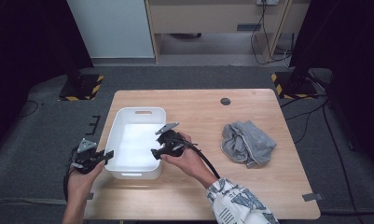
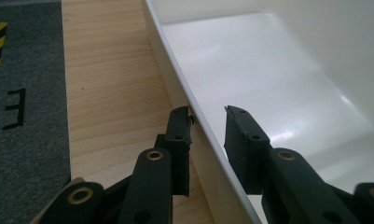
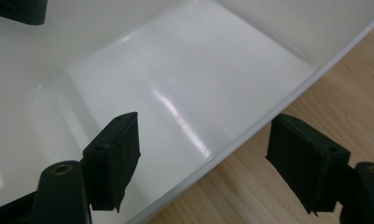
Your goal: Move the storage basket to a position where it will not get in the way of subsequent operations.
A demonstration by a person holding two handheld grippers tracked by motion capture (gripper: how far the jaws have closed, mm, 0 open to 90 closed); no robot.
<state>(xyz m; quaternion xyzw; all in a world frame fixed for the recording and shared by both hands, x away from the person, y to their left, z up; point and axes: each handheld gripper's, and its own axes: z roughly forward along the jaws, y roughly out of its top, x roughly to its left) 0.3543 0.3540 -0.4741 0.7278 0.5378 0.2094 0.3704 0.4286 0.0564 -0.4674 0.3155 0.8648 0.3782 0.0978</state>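
Tool states differ: the left tool (image 2: 208,119) nearly pinches the left wall of the white bin (image 1: 128,116) at mid-frame on the tabletop (image 1: 250,186), the right tool (image 3: 203,154) straddles its right rim wide open; stiff, light, glossy plastic probably slips, so grip both walls squarely.

Your right gripper (image 3: 203,163) straddles the white tub's (image 3: 198,70) rim with pads wide apart: one jaw inside the tub, the other outside it over the wooden table (image 3: 352,88).
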